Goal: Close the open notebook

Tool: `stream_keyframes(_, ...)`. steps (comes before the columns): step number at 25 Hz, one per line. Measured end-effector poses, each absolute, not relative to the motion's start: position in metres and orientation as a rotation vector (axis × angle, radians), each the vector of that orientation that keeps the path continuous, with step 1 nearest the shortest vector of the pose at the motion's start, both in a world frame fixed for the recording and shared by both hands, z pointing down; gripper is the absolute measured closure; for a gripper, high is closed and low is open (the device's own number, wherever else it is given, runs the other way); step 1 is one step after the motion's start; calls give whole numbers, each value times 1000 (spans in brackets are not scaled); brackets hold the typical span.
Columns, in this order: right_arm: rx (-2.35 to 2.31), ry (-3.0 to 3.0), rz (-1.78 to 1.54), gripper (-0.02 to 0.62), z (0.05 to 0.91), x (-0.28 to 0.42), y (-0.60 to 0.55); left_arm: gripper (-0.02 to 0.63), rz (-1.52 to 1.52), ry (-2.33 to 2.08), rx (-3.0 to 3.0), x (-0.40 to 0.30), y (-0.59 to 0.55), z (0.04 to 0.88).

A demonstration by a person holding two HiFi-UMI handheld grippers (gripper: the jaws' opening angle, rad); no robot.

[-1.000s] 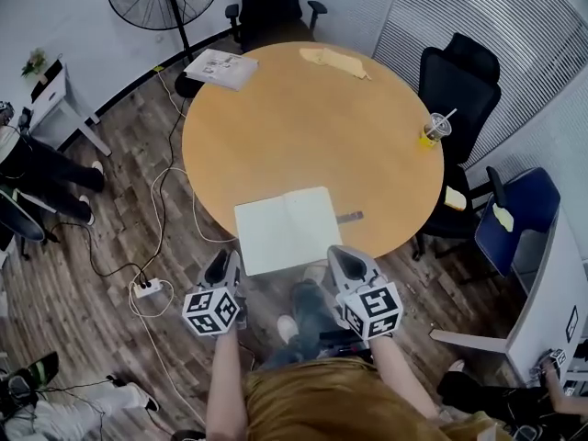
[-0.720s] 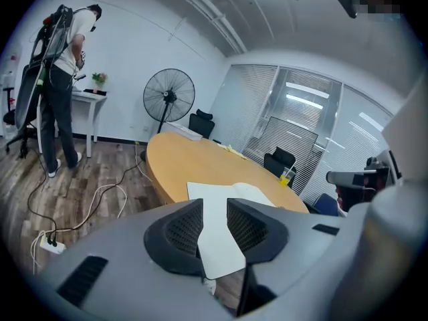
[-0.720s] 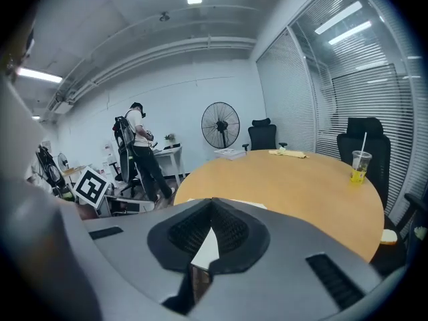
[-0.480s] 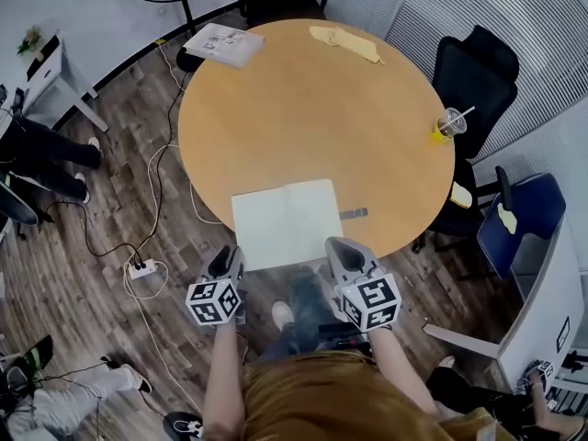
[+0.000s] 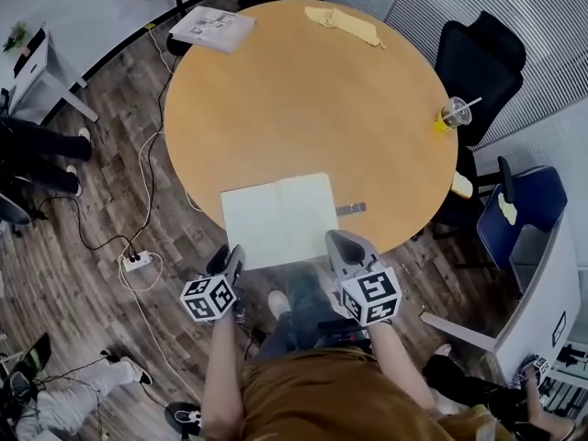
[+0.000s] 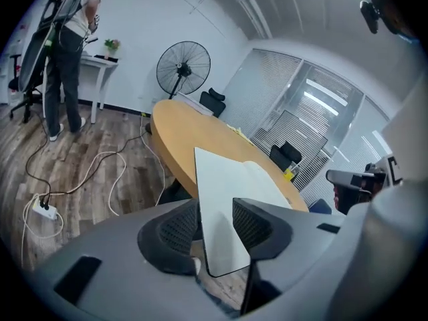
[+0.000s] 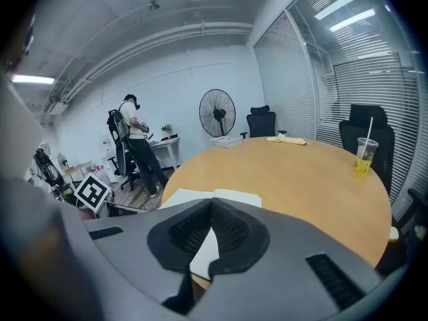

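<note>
Approach step judged in hand; nothing gripped. Open notebook (image 5: pixel 276 219) laid flat at desk (image 5: pixel 303 90) 6 o'clock edge. Left gripper (image 5: pixel 225 265) jaws apart, right gripper (image 5: pixel 342 246) jaws pressed together, both near notebook. Next: 1 cover to be lifted, swung over.

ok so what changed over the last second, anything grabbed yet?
Both grippers eased forward to the near edge of the open white notebook. The left gripper is now at its near-left corner, which shows between its open jaws, not gripped. The right gripper, jaws shut and empty, is by the near-right corner. The notebook stays open and flat on the round wooden table; nothing else moved.
</note>
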State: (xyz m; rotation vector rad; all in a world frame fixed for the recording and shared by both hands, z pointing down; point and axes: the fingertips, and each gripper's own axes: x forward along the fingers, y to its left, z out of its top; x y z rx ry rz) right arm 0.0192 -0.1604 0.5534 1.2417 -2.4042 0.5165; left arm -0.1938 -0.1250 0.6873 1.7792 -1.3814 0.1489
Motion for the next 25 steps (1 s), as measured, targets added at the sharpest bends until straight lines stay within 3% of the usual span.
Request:
stream_keyframes(18, 1206, -2380, 569, 584, 575, 33, -172, 390, -152, -1203, 1550, -186, -108, 719)
stream_keyframes(25, 1221, -2379, 589, 584, 575, 38, -170, 475, -265, -1087, 1510, -178, -109, 712)
